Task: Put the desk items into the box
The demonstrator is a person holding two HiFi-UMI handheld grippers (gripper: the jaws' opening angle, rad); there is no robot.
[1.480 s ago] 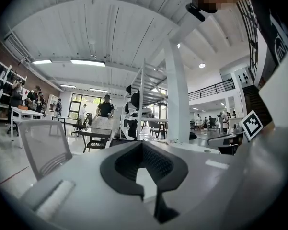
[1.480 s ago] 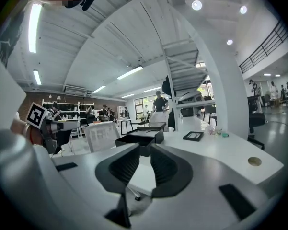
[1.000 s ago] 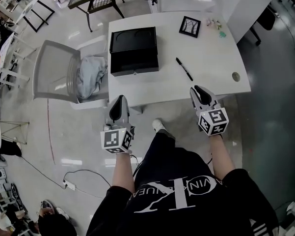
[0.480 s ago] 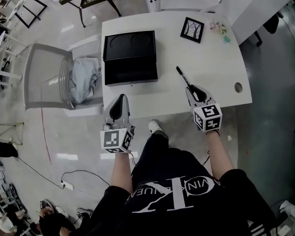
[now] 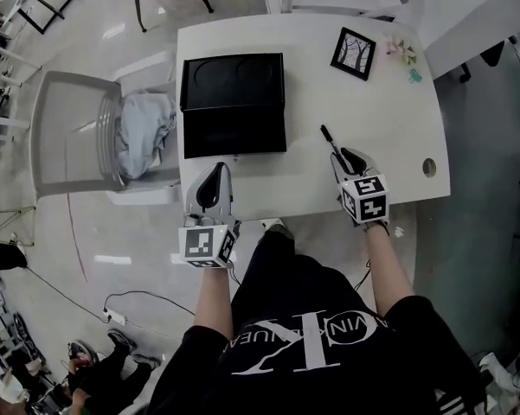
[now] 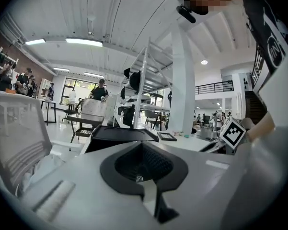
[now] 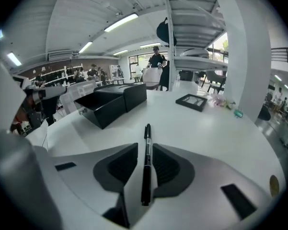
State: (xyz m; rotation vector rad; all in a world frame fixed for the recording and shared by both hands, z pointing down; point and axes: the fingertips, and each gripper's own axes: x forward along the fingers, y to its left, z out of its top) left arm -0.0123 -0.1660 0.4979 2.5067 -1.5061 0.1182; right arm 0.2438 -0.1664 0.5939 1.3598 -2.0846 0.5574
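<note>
Nothing is boxed yet; the box (image 5: pixel 234 152), upper centre, looks empty. My right gripper (image 7: pixel 144 152) has jaws spread astride the pen (image 7: pixel 146 169) on the tabletop (image 5: pixel 389 128), seemingly unclamped. My left gripper (image 6: pixel 144 166) has jaws pressed together on nothing.

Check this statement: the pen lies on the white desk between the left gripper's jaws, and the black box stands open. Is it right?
No, the pen lies between the jaws of the right gripper, not the left gripper, as the right gripper view shows. The rest holds.
</note>
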